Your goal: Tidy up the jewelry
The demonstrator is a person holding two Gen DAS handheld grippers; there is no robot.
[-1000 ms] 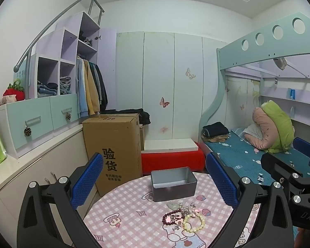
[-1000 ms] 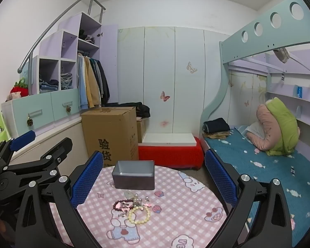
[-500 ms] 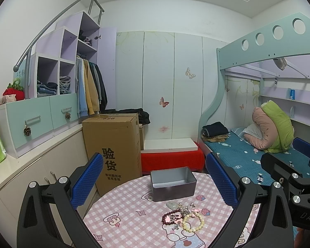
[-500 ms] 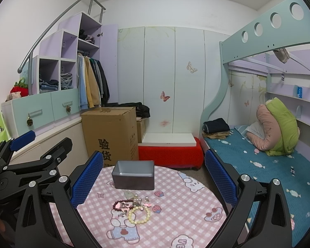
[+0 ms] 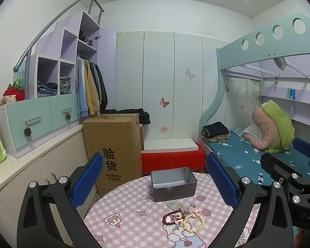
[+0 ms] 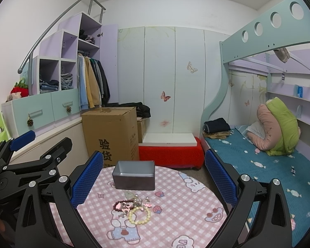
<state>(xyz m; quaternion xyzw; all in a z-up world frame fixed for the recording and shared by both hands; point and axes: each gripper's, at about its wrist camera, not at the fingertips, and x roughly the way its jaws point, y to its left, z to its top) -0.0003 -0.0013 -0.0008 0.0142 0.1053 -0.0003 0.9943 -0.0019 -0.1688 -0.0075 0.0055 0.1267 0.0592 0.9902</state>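
Both grippers [image 5: 155, 177] [image 6: 154, 175] hover, jaws apart.

A grey metal tin [image 5: 173, 184] stands open and upright on the counter. Just in front of it lies a small heap: a dark red bead bracelet [image 5: 171, 218], a cream bead bracelet [image 5: 194, 224], small silvery pieces [image 5: 185, 208] between them

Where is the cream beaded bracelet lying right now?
The cream beaded bracelet lies on the pink checked tablecloth, beside the dark red beaded bracelet, nearer the camera than the grey metal tin.
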